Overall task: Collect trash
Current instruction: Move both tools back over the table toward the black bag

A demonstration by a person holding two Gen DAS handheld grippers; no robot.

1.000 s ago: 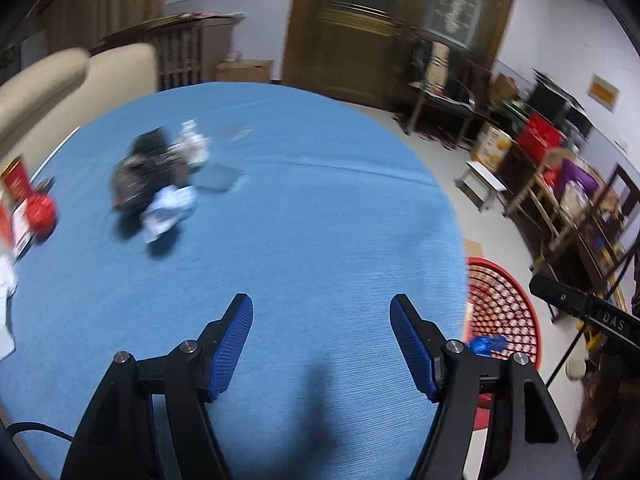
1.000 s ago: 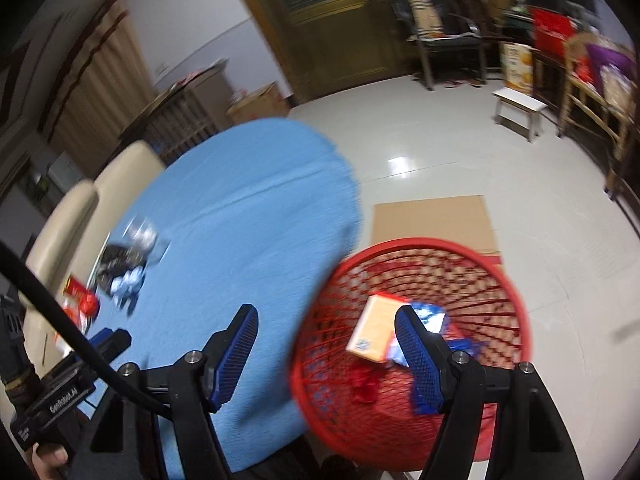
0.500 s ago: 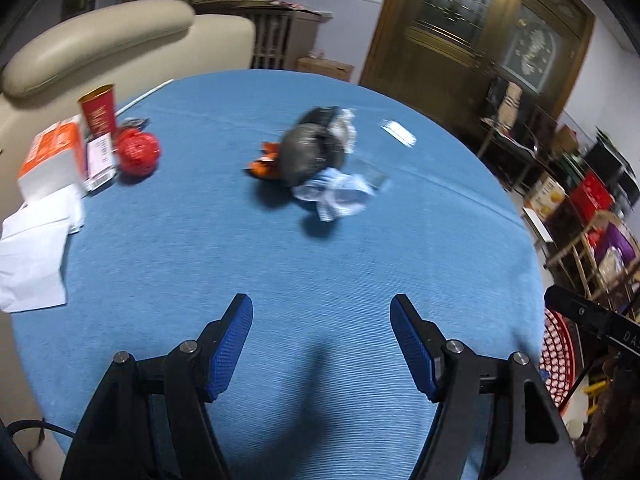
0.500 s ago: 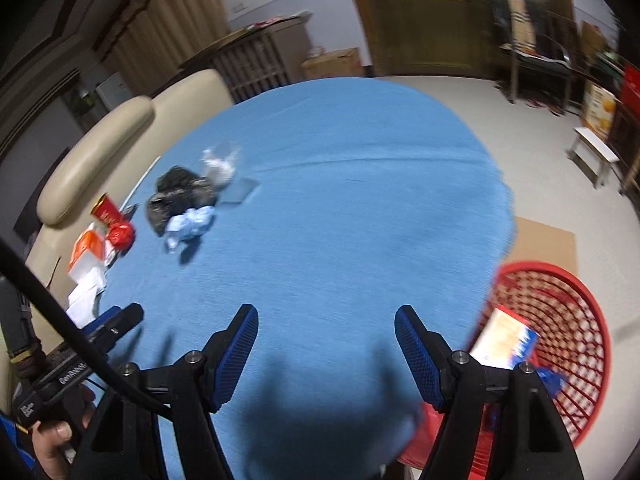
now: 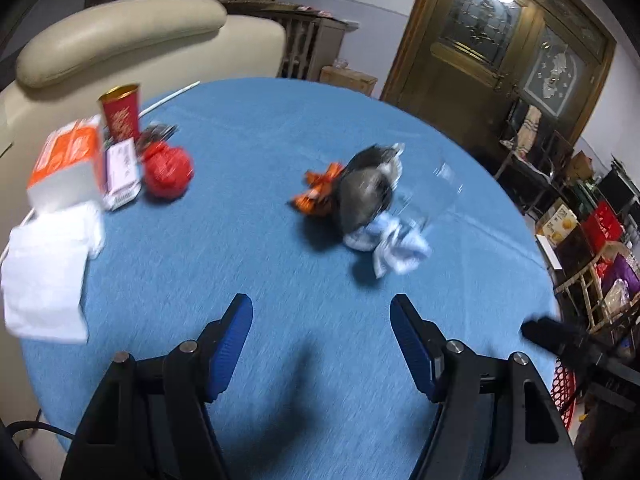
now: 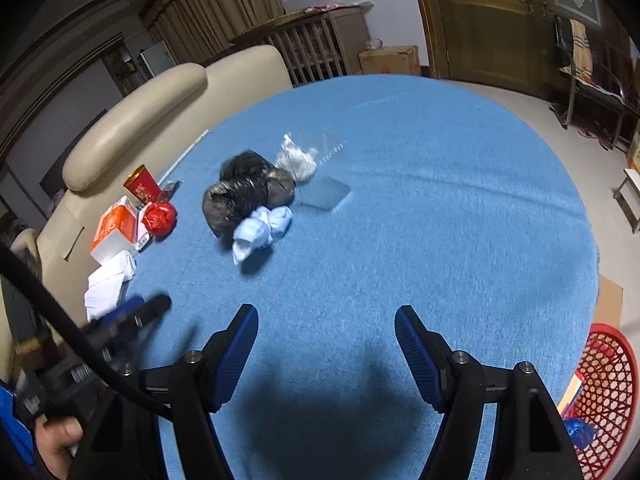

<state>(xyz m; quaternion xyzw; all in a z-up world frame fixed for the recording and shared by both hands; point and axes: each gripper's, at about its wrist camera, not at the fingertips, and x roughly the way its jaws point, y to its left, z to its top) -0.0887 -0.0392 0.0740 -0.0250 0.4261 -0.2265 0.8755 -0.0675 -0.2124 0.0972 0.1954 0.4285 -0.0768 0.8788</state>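
Trash lies on a round blue table [image 5: 248,272] [image 6: 440,220]. A black bag [image 5: 362,196] [image 6: 244,196], a pale blue wad [image 5: 396,246] [image 6: 262,230], an orange wrapper [image 5: 318,194] and clear plastic [image 6: 298,160] form a pile mid-table. A red ball of plastic [image 5: 168,168] [image 6: 159,218], a red cup [image 5: 120,114] [image 6: 142,188], an orange-white box [image 5: 66,162] [image 6: 114,230] and white tissue [image 5: 48,276] [image 6: 108,284] lie at the left edge. My left gripper [image 5: 322,320] and right gripper [image 6: 326,328] are both open and empty, above the table short of the pile. The left gripper also shows in the right wrist view [image 6: 136,314].
A red mesh basket [image 6: 608,396] [image 5: 564,388] holding trash stands on the floor at the table's right. A cream sofa [image 5: 120,36] backs the table's left side. Chairs, shelves and boxes crowd the room's right; a wooden door is behind.
Both views have swung left from the red basket to the table. The trash pile now lies closer ahead of both grippers. Both grippers stayed open.
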